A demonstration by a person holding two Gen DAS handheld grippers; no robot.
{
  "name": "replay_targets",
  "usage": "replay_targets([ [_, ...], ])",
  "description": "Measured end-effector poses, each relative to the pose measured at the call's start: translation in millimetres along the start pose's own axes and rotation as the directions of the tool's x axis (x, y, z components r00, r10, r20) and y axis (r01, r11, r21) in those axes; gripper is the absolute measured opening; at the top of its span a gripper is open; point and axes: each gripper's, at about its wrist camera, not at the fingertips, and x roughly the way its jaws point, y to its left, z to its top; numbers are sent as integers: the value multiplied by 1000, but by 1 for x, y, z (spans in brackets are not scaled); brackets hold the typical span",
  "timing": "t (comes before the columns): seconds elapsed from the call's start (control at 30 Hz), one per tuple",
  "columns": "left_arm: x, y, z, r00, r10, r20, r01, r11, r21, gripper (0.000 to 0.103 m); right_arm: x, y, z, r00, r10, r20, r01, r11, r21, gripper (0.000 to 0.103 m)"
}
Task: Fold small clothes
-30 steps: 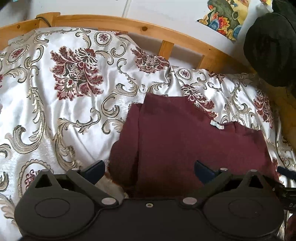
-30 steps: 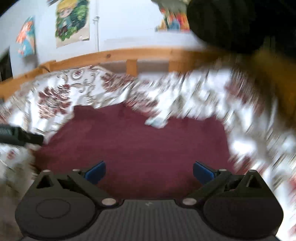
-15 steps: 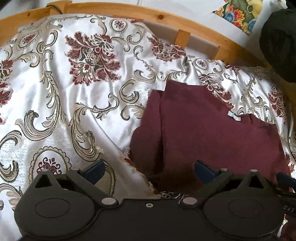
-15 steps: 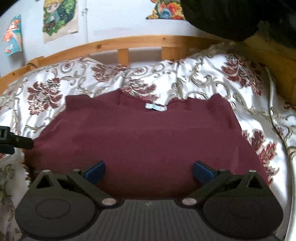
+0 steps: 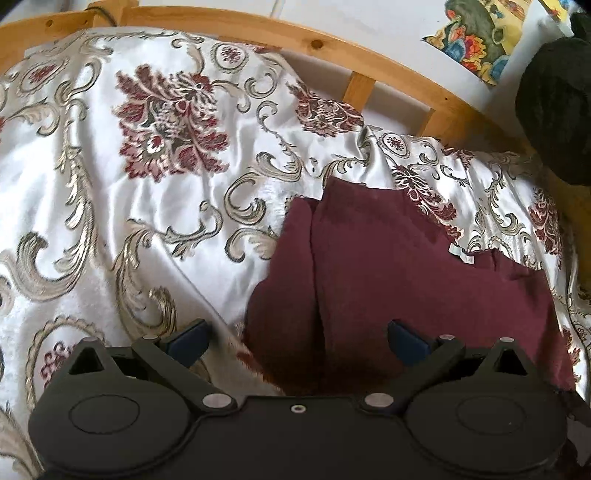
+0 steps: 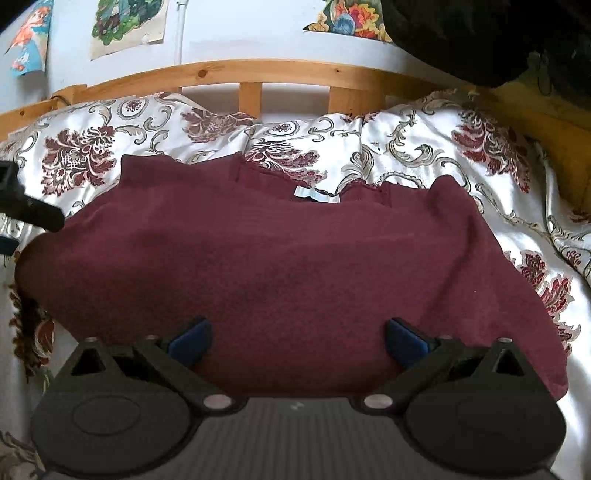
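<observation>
A maroon knit garment (image 6: pixel 288 266) lies flat on the floral bedspread, its neckline and small pale label (image 6: pixel 317 195) facing the headboard. Seen from the left wrist view, the garment (image 5: pixel 406 280) fills the lower right, with its left part folded over along a lengthwise crease. My left gripper (image 5: pixel 297 338) is open above the garment's near left edge, nothing between its fingers. Over the garment's near edge my right gripper (image 6: pixel 297 336) hovers open and empty. The left gripper's tip (image 6: pixel 33 214) shows at the left border of the right wrist view.
The satin bedspread (image 5: pixel 129 184) with red flowers and grey scrolls covers the bed, wrinkled to the left. A wooden headboard rail (image 6: pixel 258 74) runs along the back. A dark bulky object (image 5: pixel 554 110) sits at the upper right. Posters (image 6: pixel 125 26) hang on the wall.
The left gripper has shifted left and back, so the garment now sits further right in its view. The right gripper's view has steadied and drawn slightly closer to the garment. Both stay open.
</observation>
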Motion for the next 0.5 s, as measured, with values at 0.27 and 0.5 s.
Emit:
replay_targets([
  [0.27,22,-5,6,1000,0,7,0,998,69,102,3,-2,0,1000,20,-7,-20,1000,14,103],
  [0.5,34,-25,16,999,-51,16,46,971,234,102,3,-4,0,1000,28,-7,-28,999,20,103],
])
